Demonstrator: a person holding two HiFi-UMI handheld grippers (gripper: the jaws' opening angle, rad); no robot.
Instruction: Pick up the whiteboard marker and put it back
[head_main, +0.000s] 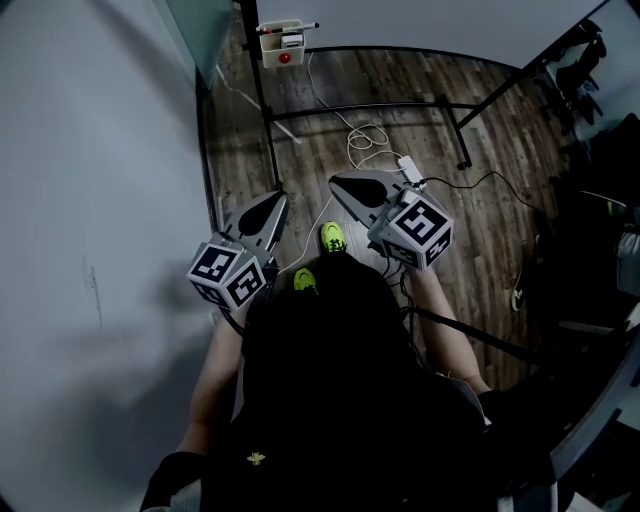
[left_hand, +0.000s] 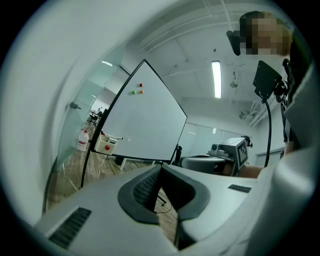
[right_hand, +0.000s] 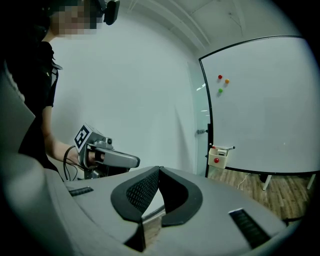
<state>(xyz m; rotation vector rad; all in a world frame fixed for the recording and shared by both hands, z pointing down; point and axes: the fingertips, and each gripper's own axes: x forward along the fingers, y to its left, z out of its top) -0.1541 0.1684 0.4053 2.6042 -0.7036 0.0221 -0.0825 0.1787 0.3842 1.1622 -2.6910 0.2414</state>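
1. You are holding the left gripper with its jaws pressed together, tip to tip, and nothing is sitting between them.
2. You are holding the right gripper the same way, with its jaws meeting at the tips and nothing pinched.
3. Both grippers are hanging side by side just in front of you over the wooden floor, and both are pointing toward the far end of the room.
4. The whiteboard marker is lying well apart from both claws, across the top of the small holder box on the left post of the whiteboard.
5. Its long axis is running left to right, crosswise to the line both claws are pointing along, with its right end jutting past the box.
6. The left claw is lining up more directly with the box. The right claw is sitting a little right of it. In my judgement neither is clearly the nearer.
7. The marker is showing as a thin sliver in every view, so its cap end and how it is seated on the box cannot be made out. In the head view the whiteboard is being cut off at the frame's top edge.
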